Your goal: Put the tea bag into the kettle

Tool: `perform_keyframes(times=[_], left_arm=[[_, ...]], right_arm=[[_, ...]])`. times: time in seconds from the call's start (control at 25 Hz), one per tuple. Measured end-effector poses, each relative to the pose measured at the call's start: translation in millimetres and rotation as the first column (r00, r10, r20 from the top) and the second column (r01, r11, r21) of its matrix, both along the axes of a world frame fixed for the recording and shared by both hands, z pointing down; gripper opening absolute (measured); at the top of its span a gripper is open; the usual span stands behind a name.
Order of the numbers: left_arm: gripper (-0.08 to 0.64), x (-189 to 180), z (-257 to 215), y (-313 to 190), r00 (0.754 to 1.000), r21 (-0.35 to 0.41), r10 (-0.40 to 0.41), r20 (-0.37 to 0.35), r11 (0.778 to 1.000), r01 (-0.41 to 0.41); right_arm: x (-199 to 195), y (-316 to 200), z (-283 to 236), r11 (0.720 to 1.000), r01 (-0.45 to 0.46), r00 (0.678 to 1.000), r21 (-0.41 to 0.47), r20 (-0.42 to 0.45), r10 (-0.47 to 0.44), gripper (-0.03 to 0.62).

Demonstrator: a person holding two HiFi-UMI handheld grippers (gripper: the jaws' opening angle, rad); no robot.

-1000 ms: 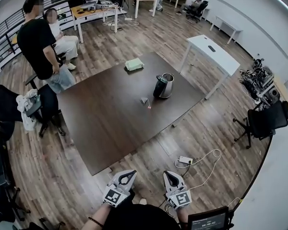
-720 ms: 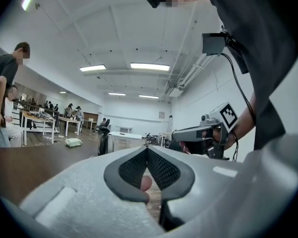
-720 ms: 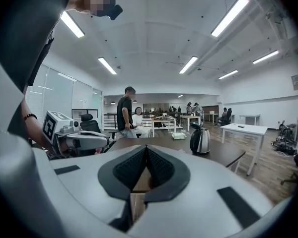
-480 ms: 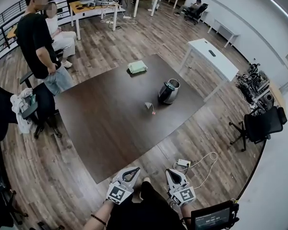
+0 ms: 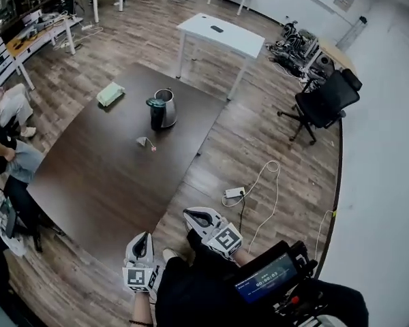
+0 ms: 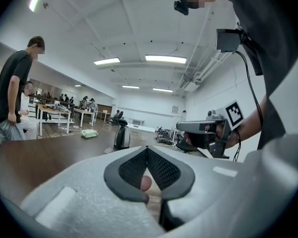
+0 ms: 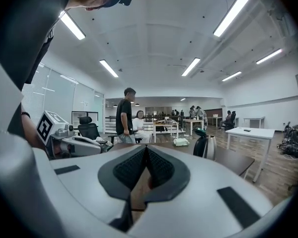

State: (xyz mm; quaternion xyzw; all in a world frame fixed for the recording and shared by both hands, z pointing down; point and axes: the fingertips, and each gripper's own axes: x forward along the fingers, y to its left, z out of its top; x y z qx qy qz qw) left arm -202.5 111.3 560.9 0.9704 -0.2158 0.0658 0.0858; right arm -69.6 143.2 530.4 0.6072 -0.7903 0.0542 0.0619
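Since the earlier frame, the viewpoint has swung round; the kettle (image 5: 162, 109) and tea bag (image 5: 146, 142) now sit toward 11 o'clock on the table (image 5: 88, 182). The tea bag lies at the kettle's 7 o'clock, near but apart. The left tool (image 5: 142, 242) and right tool (image 5: 195, 216) are clenched and empty, both well short of the tea bag. Step in hand: approach, judged. Next move: advance and release one tool's jaws over the tea bag.

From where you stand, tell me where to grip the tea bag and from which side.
Pinch the tea bag by its body, coming straight down from above. It lies alone on the dark table, clear of the kettle, so nothing blocks the jaws. The small red tag beside it looks too flat to catch reliably.
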Motion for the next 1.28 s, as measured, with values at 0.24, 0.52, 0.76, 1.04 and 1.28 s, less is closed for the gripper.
perform_keyframes(times=[0.24, 0.52, 0.76, 1.04, 1.28], left_arm=[[0.003, 40.5, -3.3, -32.6, 0.997, 0.017, -0.023, 0.071, 1.0, 0.022], [0.003, 116.8, 4.4, -43.4, 0.994, -0.018, -0.012, 0.107, 1.0, 0.014], [0.003, 170.0, 8.4, -60.8, 0.994, -0.039, -0.038, 0.103, 0.998, 0.042], [0.003, 175.9, 1.4, -98.5, 0.987, -0.047, -0.138, 0.085, 0.989, 0.143], [0.003, 155.8, 1.6, -133.8, 0.995, -0.116, -0.104, 0.008, 0.988, 0.105]], right_arm=[[40.6, -20.7, 3.1, 1.0, 0.008, 0.999, 0.016, 0.038, -0.009, 0.006], [119.0, -34.5, 29.5, 1.0, 0.018, 0.997, -0.024, 0.076, -0.016, 0.006], [165.5, -73.8, 46.7, 0.993, 0.107, 0.991, -0.05, 0.086, -0.102, 0.006], [184.1, -119.7, 49.9, 0.985, 0.155, 0.985, -0.074, 0.088, -0.148, 0.006], [151.5, -153.5, 46.0, 0.974, 0.196, 0.98, -0.11, 0.03, -0.194, 0.006]])
